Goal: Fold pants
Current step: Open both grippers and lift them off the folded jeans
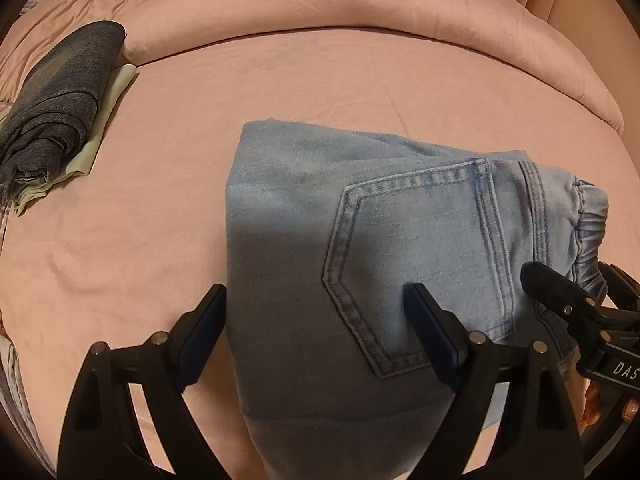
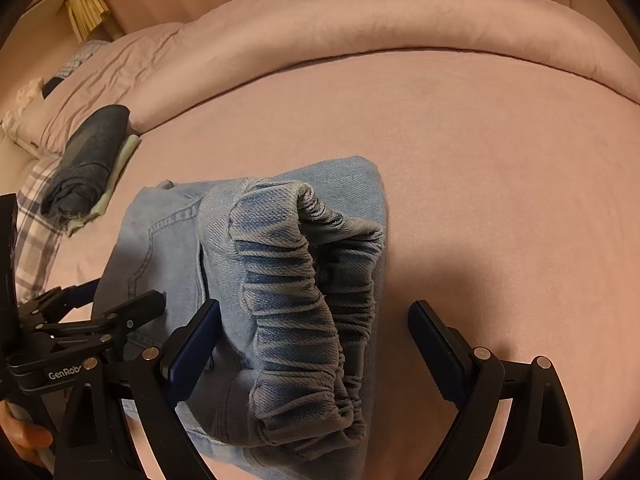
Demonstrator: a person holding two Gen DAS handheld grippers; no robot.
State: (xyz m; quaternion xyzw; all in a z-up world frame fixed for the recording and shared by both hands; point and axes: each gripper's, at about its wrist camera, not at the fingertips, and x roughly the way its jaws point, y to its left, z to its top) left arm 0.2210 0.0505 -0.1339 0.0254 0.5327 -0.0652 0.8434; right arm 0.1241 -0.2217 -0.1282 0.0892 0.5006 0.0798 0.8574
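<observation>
The left hand-held gripper (image 1: 316, 308) stood with its fingers spread wide apart and clamped on nothing. Its left finger (image 1: 202, 332) lay just off the left edge of the folded pants (image 1: 360, 216), over the pink bed sheet (image 1: 160, 160), while its right finger sat over the denim beside the back pocket (image 1: 416, 248); whether the tips pressed on the cloth could not be told.

The right hand-held gripper (image 2: 314, 332) was likewise wide open and held nothing. The bunched elastic waistband (image 2: 304, 300) of the pants (image 2: 168, 248) lay between its two fingers, close to the left finger (image 2: 196, 344), and the right finger hung over bare bed sheet (image 2: 480, 160), apart from the cloth.

The pants lay as a folded light-blue bundle on the bed, directly in front of both grippers, pocket side up, waistband toward the right gripper. In the right wrist view the left gripper (image 2: 120, 304) showed at the left edge, over the pocket side of the pants.

A folded dark garment (image 1: 60, 108) lay on a pale folded cloth (image 1: 116, 92) at the far left, well apart from the pants, near the rolled pink duvet (image 1: 360, 12).
</observation>
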